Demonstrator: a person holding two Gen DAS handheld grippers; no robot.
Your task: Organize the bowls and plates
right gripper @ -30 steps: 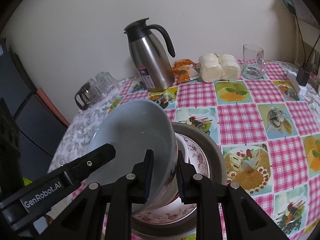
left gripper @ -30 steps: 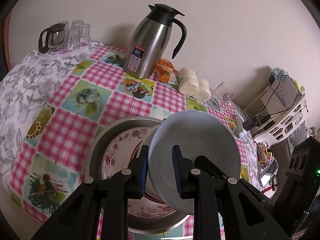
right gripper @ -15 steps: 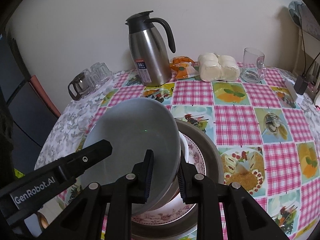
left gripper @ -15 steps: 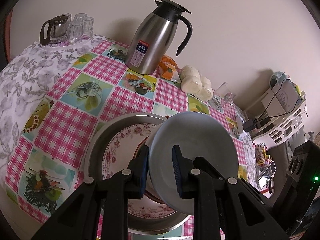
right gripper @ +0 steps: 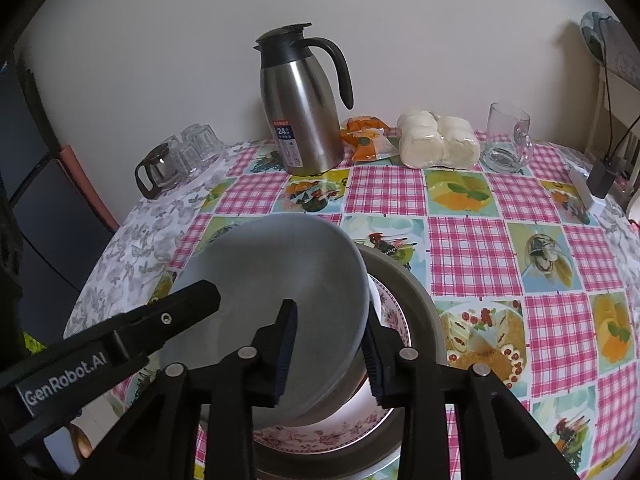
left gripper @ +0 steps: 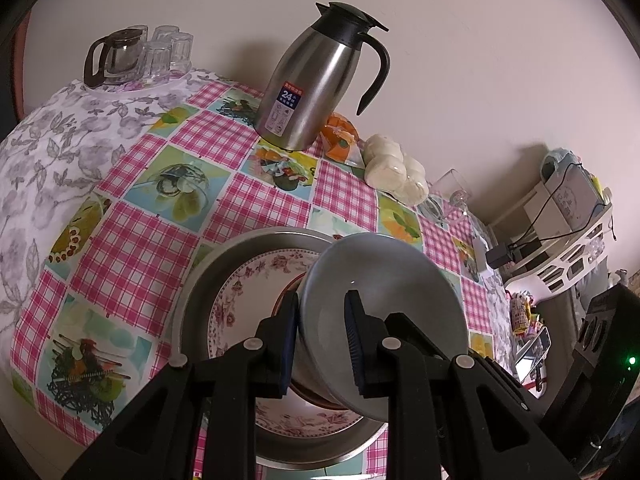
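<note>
My left gripper (left gripper: 322, 342) is clamped on the rim of the grey bowl (left gripper: 384, 312), which sits tilted over the flowered plate (left gripper: 248, 300) inside the metal pan (left gripper: 208, 280). My right gripper (right gripper: 330, 350) is opening, its fingers apart around the opposite rim.

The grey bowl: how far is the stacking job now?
Done: floral plate already lies in the metal basin. In hand: grey bowl sits tilted over the stack; left gripper clamps its rim, right gripper has the rim between its opening jaws. Left: level the bowl, release the left.
</note>
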